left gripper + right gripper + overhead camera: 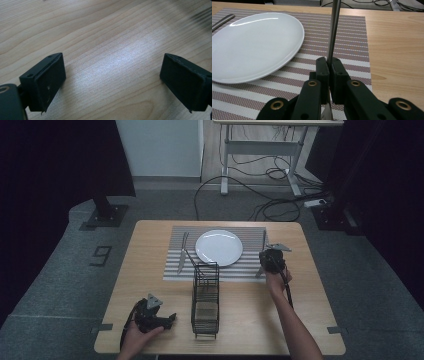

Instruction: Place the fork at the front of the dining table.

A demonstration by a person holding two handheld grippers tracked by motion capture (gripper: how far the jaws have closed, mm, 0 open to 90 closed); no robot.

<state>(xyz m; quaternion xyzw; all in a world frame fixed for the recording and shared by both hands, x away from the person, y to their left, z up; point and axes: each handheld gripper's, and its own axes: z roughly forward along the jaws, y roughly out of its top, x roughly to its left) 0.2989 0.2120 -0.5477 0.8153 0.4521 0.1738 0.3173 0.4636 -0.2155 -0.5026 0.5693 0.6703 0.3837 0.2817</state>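
While the right gripper [329, 65] clamps a steel knife [334, 27] upright over the striped placemat [352, 32], just right of the white plate [254, 42], the left gripper [112, 80] rests released on bare wooden table [105, 35]. Black wire caddy [205, 297] stands between the hands; two utensils [184, 251] lie left of the plate. Floor marking: "9" [102, 254].

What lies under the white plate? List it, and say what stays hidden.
The plate sits on a striped placemat, which lies on the wooden table. The mat's stripes show all round the plate; the patch directly beneath it is covered, so anything there cannot be seen.
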